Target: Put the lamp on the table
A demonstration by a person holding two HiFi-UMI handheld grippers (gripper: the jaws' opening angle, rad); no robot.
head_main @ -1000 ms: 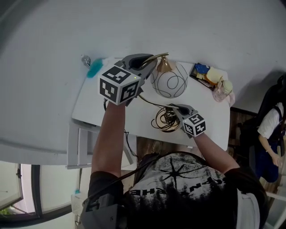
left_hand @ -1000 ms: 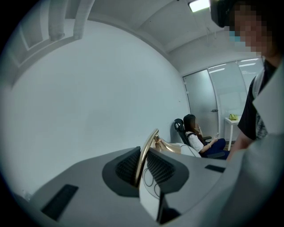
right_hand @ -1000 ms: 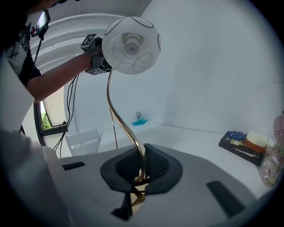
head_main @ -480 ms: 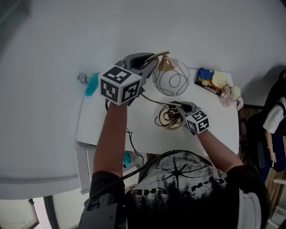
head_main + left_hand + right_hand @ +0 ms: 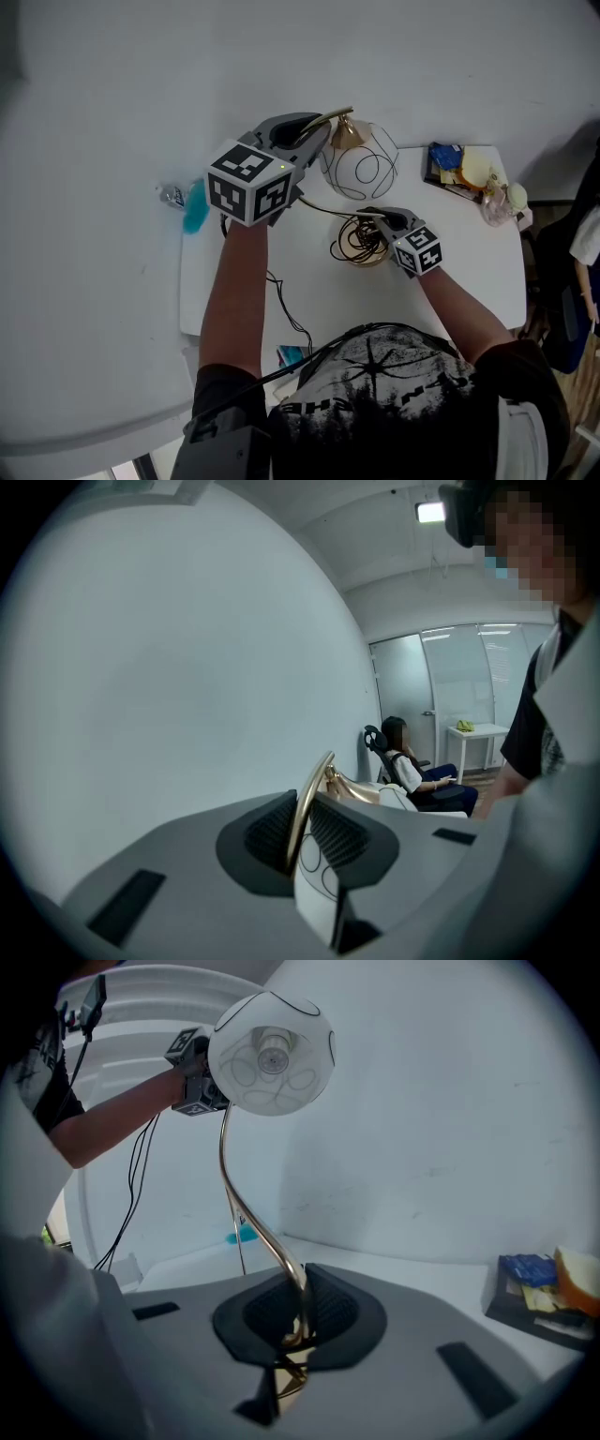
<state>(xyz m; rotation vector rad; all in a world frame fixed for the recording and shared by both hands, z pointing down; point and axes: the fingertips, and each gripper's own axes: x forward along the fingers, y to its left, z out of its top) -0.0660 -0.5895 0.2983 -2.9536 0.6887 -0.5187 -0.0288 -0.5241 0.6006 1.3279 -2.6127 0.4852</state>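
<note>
Two grippers share the lamp [image 5: 360, 172] between them. The left gripper [image 5: 311, 128] is clamped on the upper end of the brass stem [image 5: 232, 1180], just beside the white globe shade [image 5: 270, 1052]; its own view shows the thin rod pinched between the ribbed pads, with the jaws nearly together. The right gripper [image 5: 372, 218] is lower and nearer the person, its jaws closed tight on the bottom of the same stem, which curves up from there to the shade. Below that grip a tangle of brass loops [image 5: 353, 246] hangs over the middle of the white table [image 5: 469, 277]; whether it touches the top cannot be told. A dark tray [image 5: 444, 172] of small things lies at the table's far right corner, and a teal thing [image 5: 195, 206] lies at its far left edge
</note>
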